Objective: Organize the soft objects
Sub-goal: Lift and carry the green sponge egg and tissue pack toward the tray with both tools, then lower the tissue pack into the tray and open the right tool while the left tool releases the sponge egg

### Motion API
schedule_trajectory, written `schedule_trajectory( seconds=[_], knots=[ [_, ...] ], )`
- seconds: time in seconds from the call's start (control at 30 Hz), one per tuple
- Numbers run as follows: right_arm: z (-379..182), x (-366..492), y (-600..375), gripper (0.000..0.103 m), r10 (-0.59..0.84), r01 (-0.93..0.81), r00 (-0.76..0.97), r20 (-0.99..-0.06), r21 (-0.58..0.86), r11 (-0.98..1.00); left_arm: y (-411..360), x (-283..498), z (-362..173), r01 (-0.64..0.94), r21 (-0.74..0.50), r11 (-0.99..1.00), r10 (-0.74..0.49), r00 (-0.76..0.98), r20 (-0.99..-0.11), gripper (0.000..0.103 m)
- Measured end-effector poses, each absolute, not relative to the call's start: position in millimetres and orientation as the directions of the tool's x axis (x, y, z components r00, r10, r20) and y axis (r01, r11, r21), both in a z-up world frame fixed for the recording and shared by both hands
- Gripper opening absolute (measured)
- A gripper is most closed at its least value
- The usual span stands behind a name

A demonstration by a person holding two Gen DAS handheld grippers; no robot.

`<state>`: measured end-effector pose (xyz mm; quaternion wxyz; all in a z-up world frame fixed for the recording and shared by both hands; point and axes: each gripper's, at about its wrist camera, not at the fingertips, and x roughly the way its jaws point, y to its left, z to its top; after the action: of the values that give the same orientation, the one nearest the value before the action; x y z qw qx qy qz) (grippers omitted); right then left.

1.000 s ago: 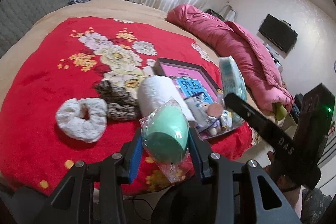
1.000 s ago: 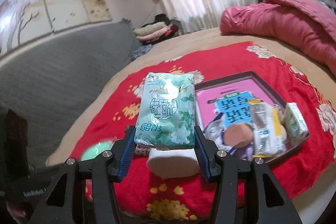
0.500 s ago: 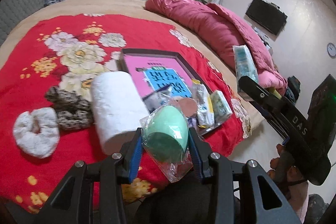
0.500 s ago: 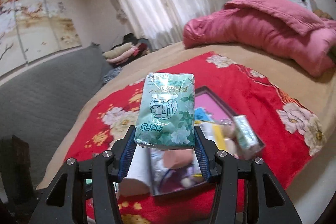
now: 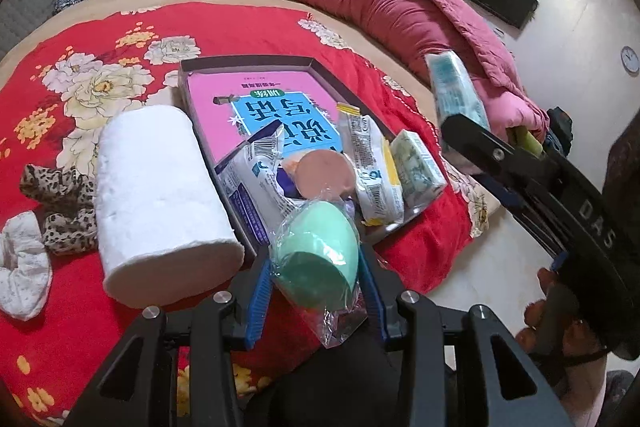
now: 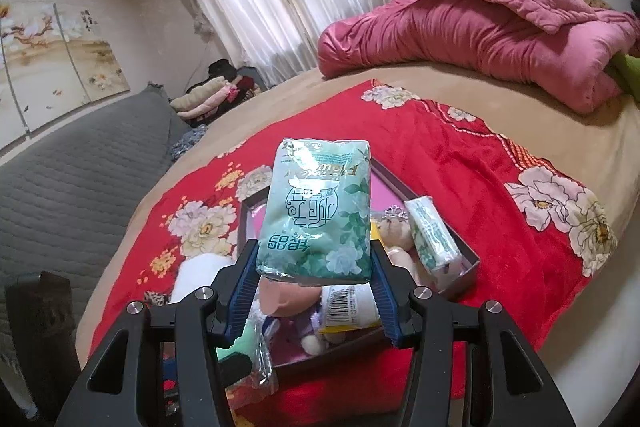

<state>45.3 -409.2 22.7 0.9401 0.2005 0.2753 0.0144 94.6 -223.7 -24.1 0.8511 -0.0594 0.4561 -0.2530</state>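
Green sponge: bagged, clamped in left hand-held gripper, above tray's 6 o'clock edge.
Tissue pack: pinched upright by right hand-held gripper, over tray.
Paper roll: at tray's 9 o'clock, on bed.

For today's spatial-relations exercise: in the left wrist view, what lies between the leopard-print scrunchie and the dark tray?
A white paper roll lies on its side between the leopard-print scrunchie and the dark tray, seen in the left wrist view.
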Motion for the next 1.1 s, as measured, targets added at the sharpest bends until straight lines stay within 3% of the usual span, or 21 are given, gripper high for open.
schedule_trajectory(
  seconds=[0.5,0.9,1.1],
  knots=[
    [0.9,60.8,-414.4,0.054,0.119,0.114,0.816,-0.565,0.359,0.926,-228.5,123.6,-37.0,0.348,-0.339,0.874,-0.475,0.469,-0.744,0.042],
    [-10.6,75.0,-410.6,0.054,0.104,0.117,0.792,-0.602,0.316,0.941,-243.2,124.4,-40.3,0.384,-0.246,0.89,-0.424,0.499,-0.756,0.042],
    [-18.9,80.8,-413.0,0.054,0.098,0.131,0.772,-0.628,0.308,0.942,-241.4,121.3,-41.8,0.392,-0.26,0.882,-0.439,0.486,-0.756,0.042]
  ],
)
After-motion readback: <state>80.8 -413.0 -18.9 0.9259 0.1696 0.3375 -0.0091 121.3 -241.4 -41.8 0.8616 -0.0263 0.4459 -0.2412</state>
